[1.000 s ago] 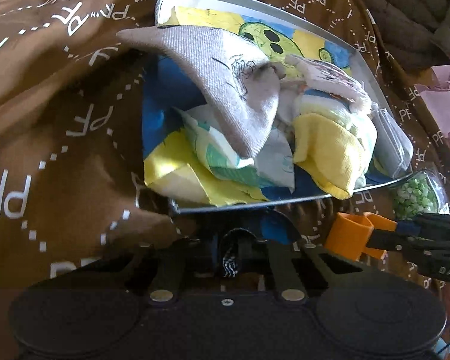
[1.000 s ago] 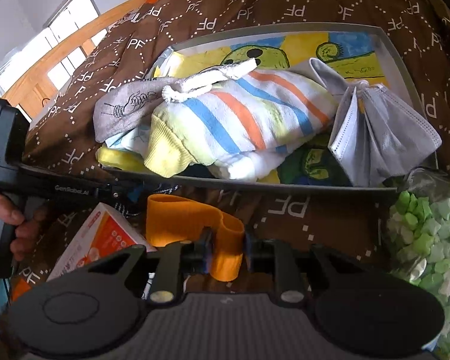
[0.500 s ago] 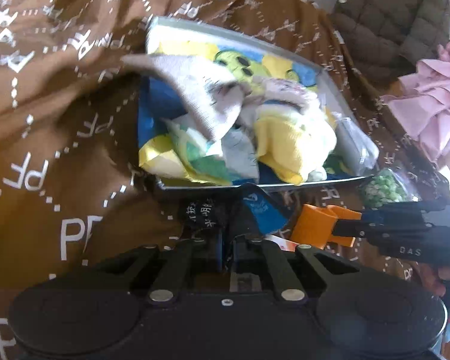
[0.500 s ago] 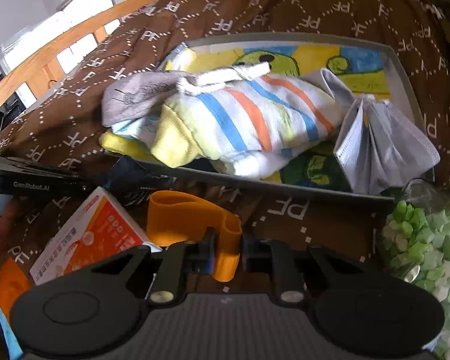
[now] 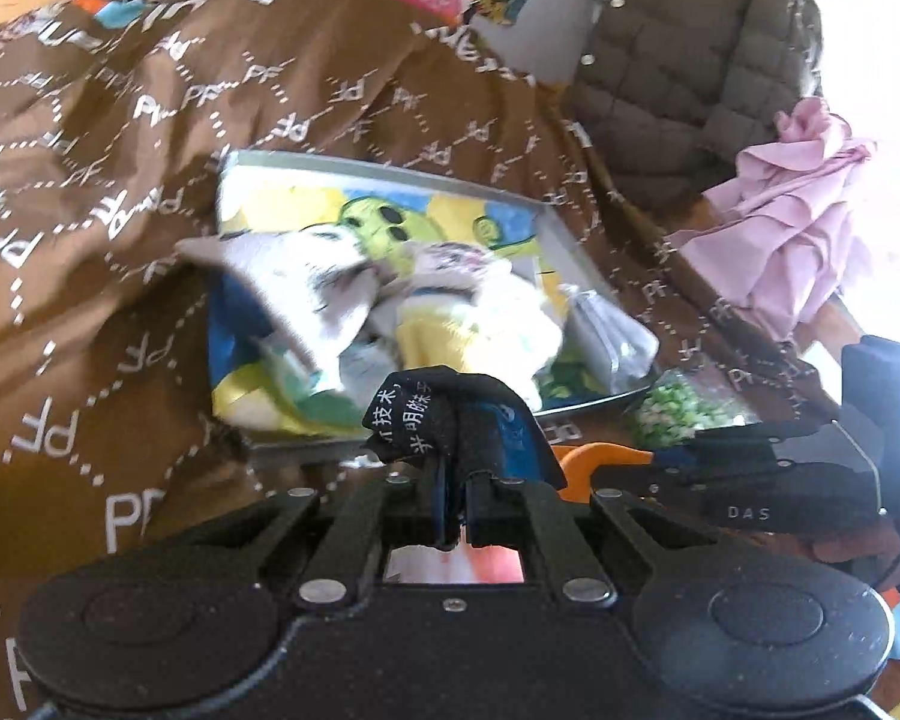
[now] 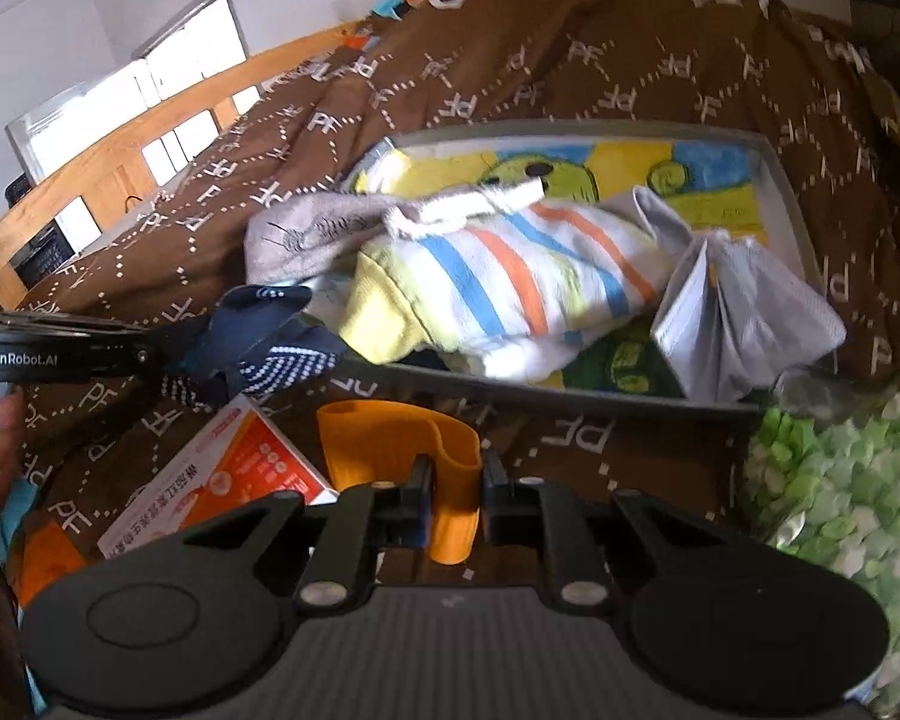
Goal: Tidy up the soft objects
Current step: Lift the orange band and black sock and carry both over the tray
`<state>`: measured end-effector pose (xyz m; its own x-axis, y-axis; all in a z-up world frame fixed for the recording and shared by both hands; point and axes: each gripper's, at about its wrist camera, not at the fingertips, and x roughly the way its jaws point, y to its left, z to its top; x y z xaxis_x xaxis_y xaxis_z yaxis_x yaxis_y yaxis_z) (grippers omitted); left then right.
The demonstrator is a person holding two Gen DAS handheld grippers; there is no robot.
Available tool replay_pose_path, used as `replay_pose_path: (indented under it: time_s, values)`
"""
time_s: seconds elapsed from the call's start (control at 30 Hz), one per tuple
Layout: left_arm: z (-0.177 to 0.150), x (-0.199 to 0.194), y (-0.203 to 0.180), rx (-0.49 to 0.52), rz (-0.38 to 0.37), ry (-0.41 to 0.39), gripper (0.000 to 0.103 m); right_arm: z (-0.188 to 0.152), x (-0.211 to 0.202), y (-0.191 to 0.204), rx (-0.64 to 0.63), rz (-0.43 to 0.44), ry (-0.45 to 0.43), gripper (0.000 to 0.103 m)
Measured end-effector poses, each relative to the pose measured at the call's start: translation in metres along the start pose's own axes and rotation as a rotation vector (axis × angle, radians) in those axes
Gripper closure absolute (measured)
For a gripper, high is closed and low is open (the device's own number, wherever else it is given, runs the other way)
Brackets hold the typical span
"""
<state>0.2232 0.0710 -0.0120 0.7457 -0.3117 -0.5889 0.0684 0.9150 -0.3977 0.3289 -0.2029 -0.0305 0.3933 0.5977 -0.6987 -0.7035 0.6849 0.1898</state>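
A grey tray (image 6: 789, 192) with a cartoon lining lies on the brown bed cover and holds a grey sock (image 6: 312, 234), a striped cloth (image 6: 510, 282) and a grey face mask (image 6: 744, 312). The tray also shows in the left wrist view (image 5: 390, 171). My left gripper (image 5: 453, 480) is shut on a dark blue sock (image 5: 450, 414) and holds it just before the tray's near edge; the sock also shows in the right wrist view (image 6: 258, 336). My right gripper (image 6: 456, 480) is shut on an orange band (image 6: 402, 450), held in front of the tray.
A bag of green pieces (image 6: 840, 480) lies right of the tray. An orange and white box (image 6: 222, 480) lies at the left near my right gripper. A quilted jacket (image 5: 690, 60) and pink cloth (image 5: 792, 222) lie at the back right.
My left gripper has risen and pulled back from the tray with the dark blue sock in it. My right gripper has held the orange band almost still.
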Motion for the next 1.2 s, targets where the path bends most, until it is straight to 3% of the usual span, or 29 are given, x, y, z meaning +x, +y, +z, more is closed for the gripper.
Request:
replay_pose_path:
  time_s: [0.37, 0.6, 0.77, 1.0, 1.2]
  values:
    - [0.031, -0.005, -0.016, 0.046, -0.044, -0.095, 0.098, 0.021, -0.036, 0.0, -0.038, -0.038, -0.146, 0.086]
    - [0.074, 0.008, -0.038, 0.16, -0.035, -0.171, 0.098, 0.069, -0.058, -0.02, -0.02, -0.083, -0.298, 0.086]
    - [0.112, 0.031, -0.037, 0.112, 0.0, -0.196, 0.098, 0.109, -0.06, -0.038, 0.003, -0.113, -0.378, 0.086]
    - [0.165, 0.077, -0.029, 0.043, 0.063, -0.178, 0.098, 0.156, -0.042, -0.062, -0.006, -0.145, -0.35, 0.086]
    - [0.156, 0.113, -0.02, -0.041, 0.032, -0.207, 0.098, 0.17, -0.01, -0.072, 0.06, -0.196, -0.271, 0.086]
